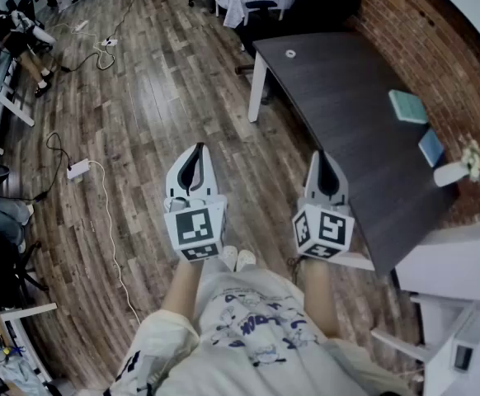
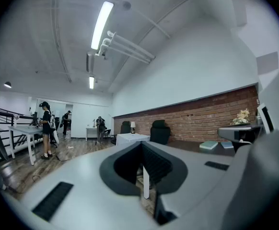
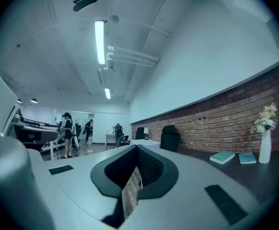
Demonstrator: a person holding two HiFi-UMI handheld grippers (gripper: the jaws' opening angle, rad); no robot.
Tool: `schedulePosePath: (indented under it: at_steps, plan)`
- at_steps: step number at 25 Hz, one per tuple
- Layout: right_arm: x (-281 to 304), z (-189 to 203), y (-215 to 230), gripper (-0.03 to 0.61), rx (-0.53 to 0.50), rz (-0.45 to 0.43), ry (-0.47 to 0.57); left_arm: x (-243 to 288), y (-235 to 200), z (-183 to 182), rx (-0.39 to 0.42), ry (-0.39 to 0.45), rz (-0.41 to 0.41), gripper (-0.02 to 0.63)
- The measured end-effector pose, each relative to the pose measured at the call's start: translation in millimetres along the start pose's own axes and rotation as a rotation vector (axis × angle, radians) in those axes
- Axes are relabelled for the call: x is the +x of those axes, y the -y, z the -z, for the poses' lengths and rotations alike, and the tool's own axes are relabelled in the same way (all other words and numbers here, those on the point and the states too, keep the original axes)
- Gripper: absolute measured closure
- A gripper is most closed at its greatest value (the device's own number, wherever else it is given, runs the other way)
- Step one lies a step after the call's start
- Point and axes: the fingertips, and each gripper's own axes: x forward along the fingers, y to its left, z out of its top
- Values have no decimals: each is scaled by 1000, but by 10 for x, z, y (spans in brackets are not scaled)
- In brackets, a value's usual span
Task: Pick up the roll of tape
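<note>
Head view: a small white roll of tape [image 1: 290, 54] lies flat near the far end of a dark bench [image 1: 364, 139]. It sits well ahead of the right tool [image 1: 320, 157] and slightly to its left. The left tool [image 1: 195, 151] hangs farther off, over the wooden floor [image 1: 141, 97]. Each tool's jaws are drawn together to a narrow slit and grip nothing.

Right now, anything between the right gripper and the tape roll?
Nothing visible. The tape roll lies at the far end of the table, with only its bare top between it and the right gripper. The books and vase sit by the brick wall, off that line.
</note>
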Motion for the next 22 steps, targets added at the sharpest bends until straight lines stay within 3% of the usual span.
schedulePosePath:
  at_steps: [22]
  plan:
    - [-32, -54, 90, 577, 38, -5, 7, -73, -32, -12, -13, -8, -5, 612]
